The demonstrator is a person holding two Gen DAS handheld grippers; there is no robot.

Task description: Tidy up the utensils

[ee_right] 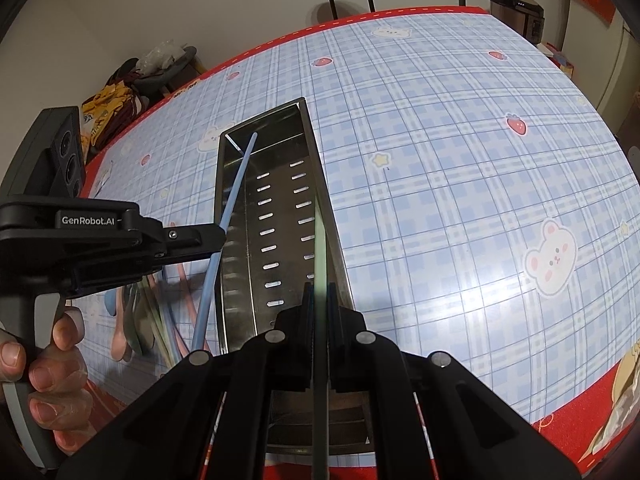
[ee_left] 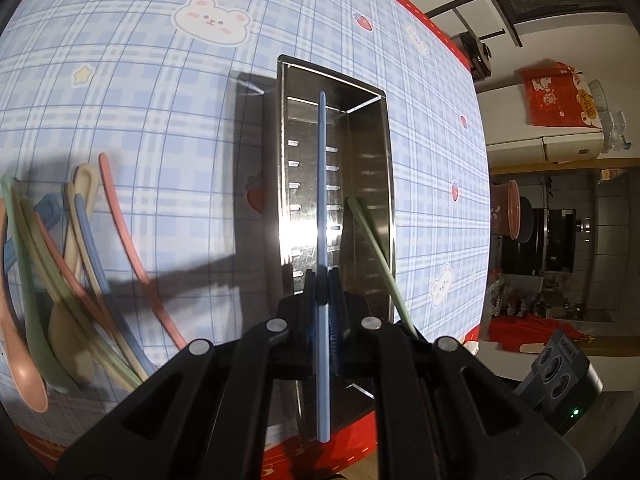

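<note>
Lowering two chopsticks toward the long perforated stainless-steel utensil tray (ee_left: 370,184) on the blue plaid tabletop (ee_left: 140,112), we are working at the loading step of the sort. Our left tongs (ee_left: 322,280) are clamped tight on a slim light-blue plastic chopstick (ee_left: 322,184), its far tip hanging over the tray's far end. Our right tongs (ee_right: 319,292) are pinching a pale-green plastic chopstick (ee_right: 320,248) that is running along the tray's right wall. The remaining pastel spoons and chopsticks (ee_left: 76,264) are lying in a loose pile on the tabletop, beside the tray. Next, we judge, both sticks need levelling with the tray's length and sinking inside before either grip is eased, or a tip may be catching the rim.
</note>
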